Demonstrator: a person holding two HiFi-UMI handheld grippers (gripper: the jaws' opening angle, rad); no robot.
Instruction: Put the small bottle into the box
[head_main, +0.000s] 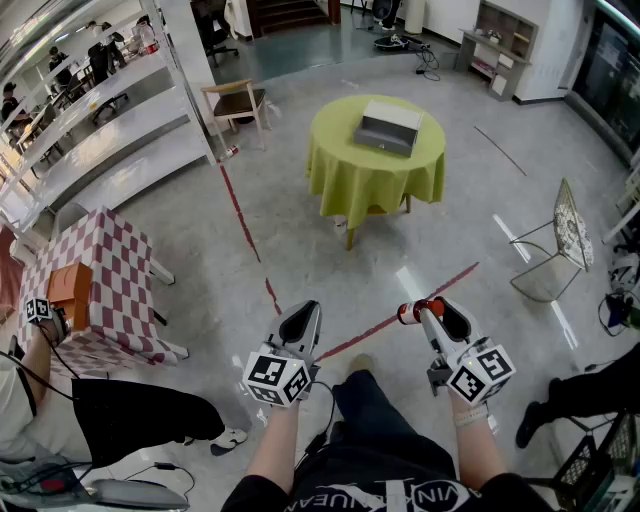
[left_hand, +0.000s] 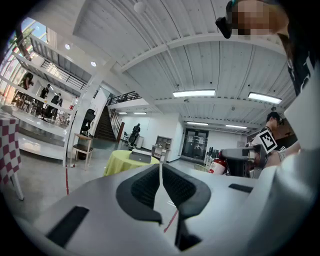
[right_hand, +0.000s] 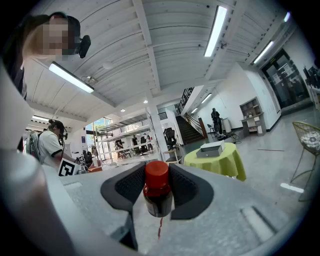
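Observation:
A small dark bottle with a red cap (right_hand: 158, 190) sits clamped between the pads of my right gripper (right_hand: 159, 186); in the head view the bottle (head_main: 412, 311) pokes out at the tip of that gripper (head_main: 428, 313). My left gripper (head_main: 303, 322) is shut with nothing between its jaws, which meet in the left gripper view (left_hand: 160, 186). The grey box (head_main: 389, 127) lies on a round table with a yellow-green cloth (head_main: 350, 170), well ahead of both grippers. It also shows far off as the box (right_hand: 211, 149) and the box (left_hand: 140, 156).
A red-and-white checked table (head_main: 105, 300) with an orange-brown box (head_main: 70, 290) stands at the left, a person beside it. A wooden chair (head_main: 236, 104) stands beyond, a wire chair (head_main: 562, 245) at the right. Red tape lines (head_main: 240, 215) cross the grey floor.

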